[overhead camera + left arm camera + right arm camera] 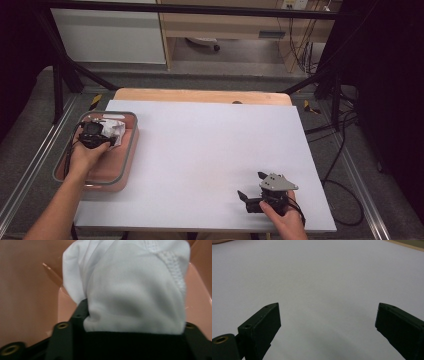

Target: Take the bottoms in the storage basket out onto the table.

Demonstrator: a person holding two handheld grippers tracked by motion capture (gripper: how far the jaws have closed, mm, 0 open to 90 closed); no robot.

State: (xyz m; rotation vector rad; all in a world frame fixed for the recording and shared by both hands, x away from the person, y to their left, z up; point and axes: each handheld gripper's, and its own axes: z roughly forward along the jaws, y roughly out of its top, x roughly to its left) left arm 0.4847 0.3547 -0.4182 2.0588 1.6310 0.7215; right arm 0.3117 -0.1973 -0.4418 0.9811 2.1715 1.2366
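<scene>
White table (210,150) lies bare between the pink bin (129,155) and right gripper (254,187).

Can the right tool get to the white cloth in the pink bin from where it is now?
Probably yes, but not without a long move. The right tool rests open at the near right of the white table, and nothing lies between. The white cloth sits in the pink bin at far left, gripped by the left tool.

table (210,150): white-topped | on it: pink bin (131,150), grey-rimmed, at left edge
</scene>
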